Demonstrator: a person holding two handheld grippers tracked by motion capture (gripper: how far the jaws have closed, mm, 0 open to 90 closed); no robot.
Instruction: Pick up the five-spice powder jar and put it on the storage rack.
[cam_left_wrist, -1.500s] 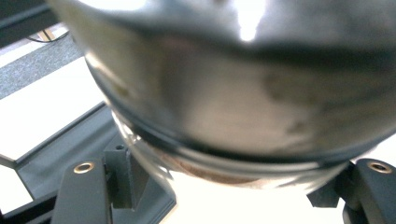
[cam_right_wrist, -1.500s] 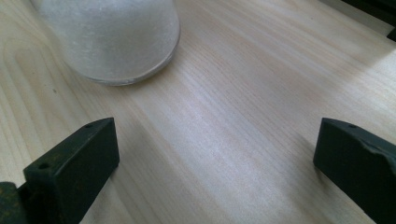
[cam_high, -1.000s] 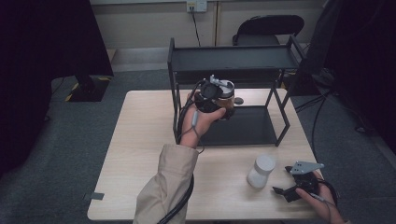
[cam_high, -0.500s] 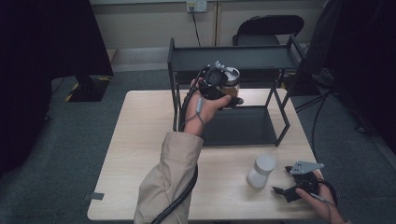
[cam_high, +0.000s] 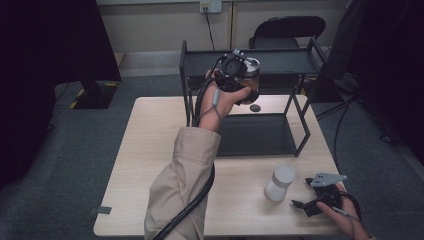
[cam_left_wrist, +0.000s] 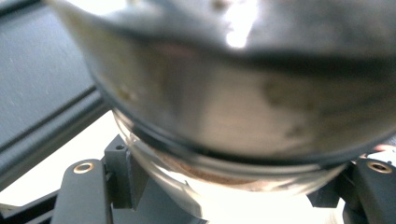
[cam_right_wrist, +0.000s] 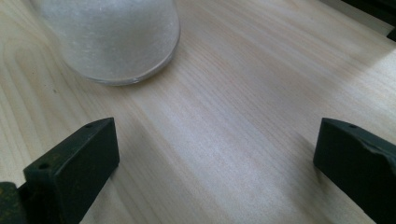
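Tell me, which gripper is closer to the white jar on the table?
Right. The right gripper sits just beside the white jar; the left gripper is far off by the shelf.

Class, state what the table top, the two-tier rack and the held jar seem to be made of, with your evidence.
Table top: pale wood or wood-look laminate, matte; visible grain lines.
Rack: likely metal, matte black; thin straight bars.
Jar: looks like clear glass; see-through, glossy highlights.

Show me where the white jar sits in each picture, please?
High view: white jar stands lower right on the table, left of the right gripper.
Left gripper view: not in it.
Right gripper view: jar upper left, beyond the open jaws.
Shared landmark: the pale wooden table.
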